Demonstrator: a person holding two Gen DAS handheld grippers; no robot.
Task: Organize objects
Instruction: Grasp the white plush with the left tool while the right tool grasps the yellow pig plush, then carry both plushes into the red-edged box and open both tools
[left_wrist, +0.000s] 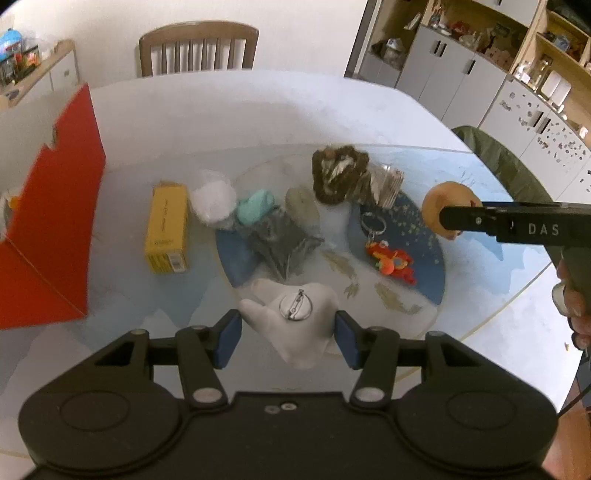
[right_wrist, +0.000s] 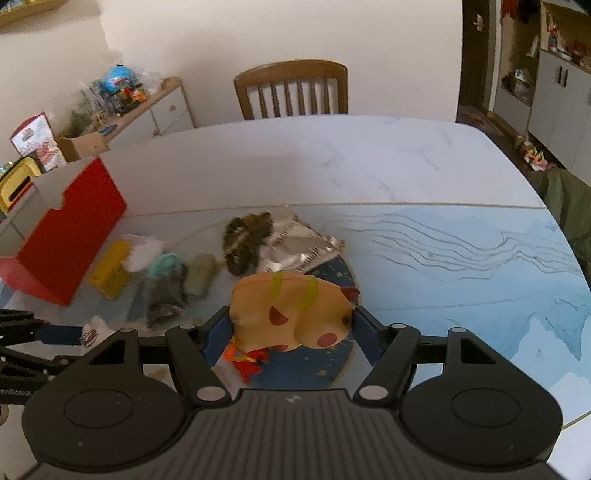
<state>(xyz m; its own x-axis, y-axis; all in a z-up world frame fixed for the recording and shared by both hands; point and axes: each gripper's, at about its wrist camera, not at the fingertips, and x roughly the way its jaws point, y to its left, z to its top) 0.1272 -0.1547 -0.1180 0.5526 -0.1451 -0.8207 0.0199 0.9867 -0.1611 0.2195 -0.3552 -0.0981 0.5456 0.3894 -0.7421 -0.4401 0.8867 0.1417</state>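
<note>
The orange cat toy (right_wrist: 291, 314) is clamped in the right tool (right_wrist: 291, 332), raised above the worktop (right_wrist: 369, 162), well right of the red box (right_wrist: 70, 236). The left tool (left_wrist: 288, 332) is spread around the white plush (left_wrist: 295, 325), not gripping. The rounded toy could slip free if the grip is loosened in transit.

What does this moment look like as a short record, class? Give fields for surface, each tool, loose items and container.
surface: table with a blue printed mat
left tool: fingers astride a white plush with a pin badge, not closed on it
right tool: shut on an orange cat toy
loose items: yellow box, red keychain figure, silver packet
container: red box, at left
</note>
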